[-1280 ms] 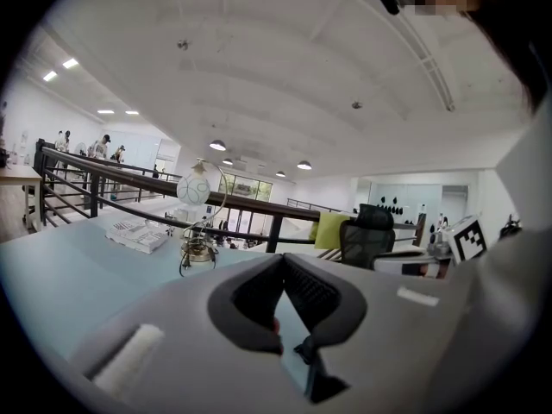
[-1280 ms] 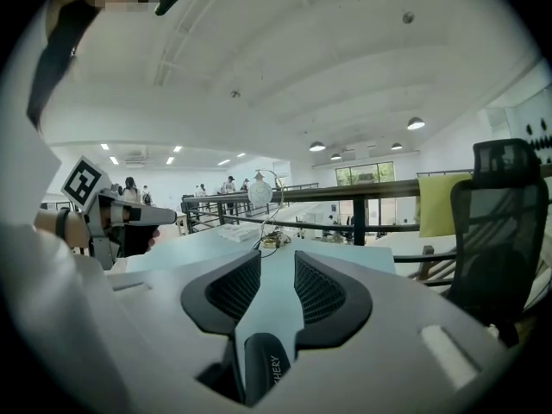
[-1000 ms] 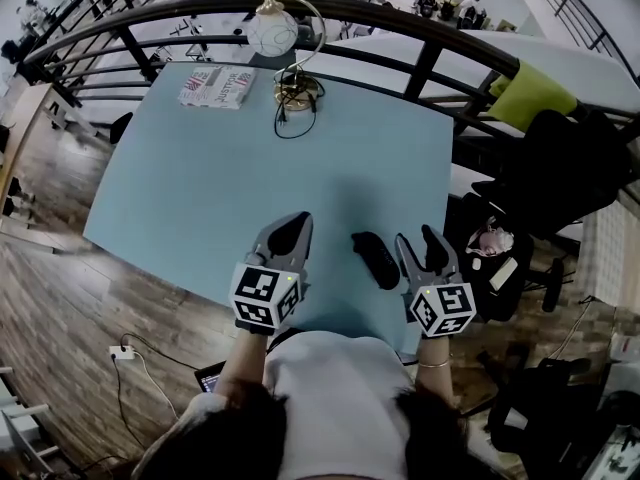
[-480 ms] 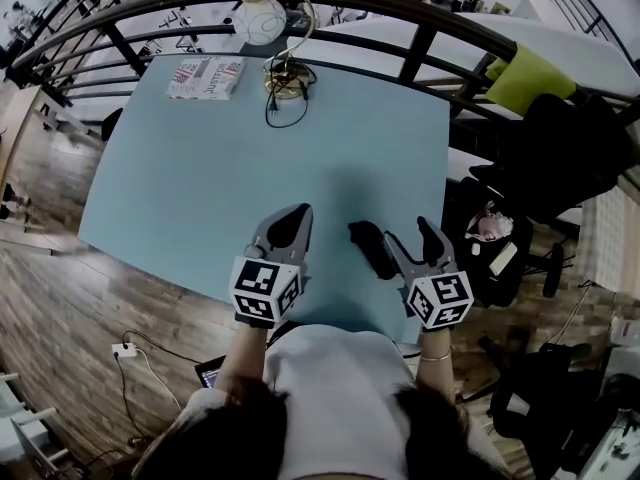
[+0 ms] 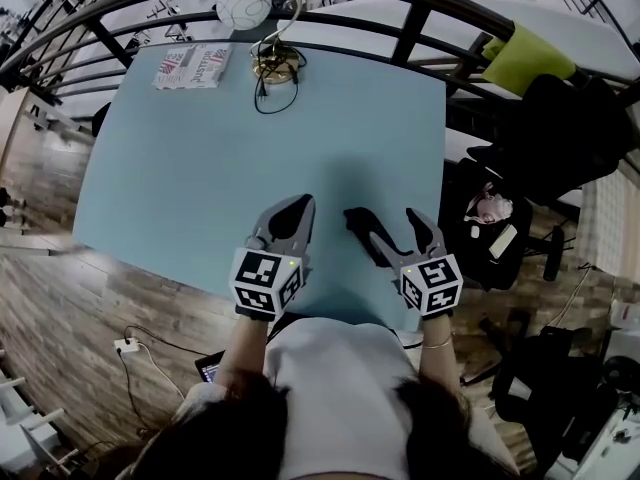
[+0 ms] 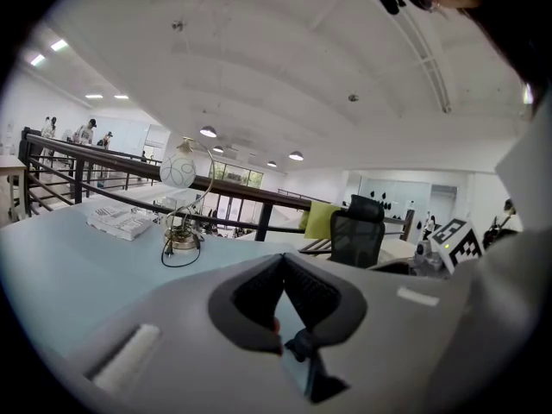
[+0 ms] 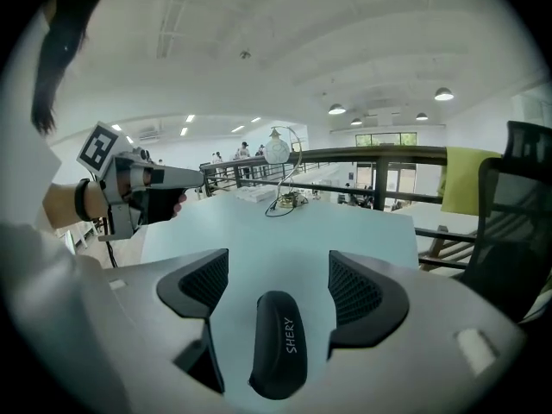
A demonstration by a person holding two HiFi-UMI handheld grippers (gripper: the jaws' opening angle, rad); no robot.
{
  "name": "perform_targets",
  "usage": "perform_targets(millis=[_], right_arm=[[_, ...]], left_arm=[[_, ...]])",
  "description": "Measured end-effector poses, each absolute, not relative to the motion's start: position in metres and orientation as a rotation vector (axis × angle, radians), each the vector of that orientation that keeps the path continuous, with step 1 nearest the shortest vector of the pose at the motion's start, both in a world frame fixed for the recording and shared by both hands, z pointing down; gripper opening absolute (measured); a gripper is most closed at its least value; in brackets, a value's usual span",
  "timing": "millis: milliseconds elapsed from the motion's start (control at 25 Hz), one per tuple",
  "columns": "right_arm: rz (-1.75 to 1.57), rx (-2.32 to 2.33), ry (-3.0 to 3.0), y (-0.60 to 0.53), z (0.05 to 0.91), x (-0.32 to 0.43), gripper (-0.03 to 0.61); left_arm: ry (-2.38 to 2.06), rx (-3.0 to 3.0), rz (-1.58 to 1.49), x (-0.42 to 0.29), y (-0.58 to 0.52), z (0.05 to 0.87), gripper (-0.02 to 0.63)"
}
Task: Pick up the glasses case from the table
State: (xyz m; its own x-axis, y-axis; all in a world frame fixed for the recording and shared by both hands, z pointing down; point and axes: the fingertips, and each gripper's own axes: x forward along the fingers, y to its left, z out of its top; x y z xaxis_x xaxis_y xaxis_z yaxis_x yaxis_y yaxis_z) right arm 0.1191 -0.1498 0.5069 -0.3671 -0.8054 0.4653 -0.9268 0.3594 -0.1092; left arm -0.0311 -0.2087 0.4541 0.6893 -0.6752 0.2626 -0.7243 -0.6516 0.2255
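I've got a pale blue table (image 5: 200, 158), with a black glasses case (image 5: 358, 220) lying flat close to its near edge, right side. Far edge: globe lamp (image 5: 272, 66), its black cord (image 5: 262, 100) looped on the tabletop. A printed paper bundle (image 5: 192, 65) is at the far left corner.

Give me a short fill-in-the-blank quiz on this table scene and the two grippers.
1. Between the open jaws of the right gripper lies a black ____.
2. The jaws of the left gripper are ____.
3. At the far edge of the table, beside the papers, stands a ____ with a round shade.
Missing: glasses case; shut; lamp.
The right jaws have just been opening, the case between them untouched.
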Motion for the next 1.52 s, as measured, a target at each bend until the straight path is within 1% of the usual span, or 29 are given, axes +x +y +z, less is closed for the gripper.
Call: perform_targets(millis=[920,1520], right_arm=[[0.640,1.254,-2.096,-0.130,0.626,0.104,0.337],[0.678,1.207,-2.039,-0.133,0.668,0.103,0.337]], left_arm=[[-1.030,2.553,0.286,-0.017,-0.196,0.486,0.057],[-1.001,2.531,0.329,-0.018,-0.189,0.503,0.057]])
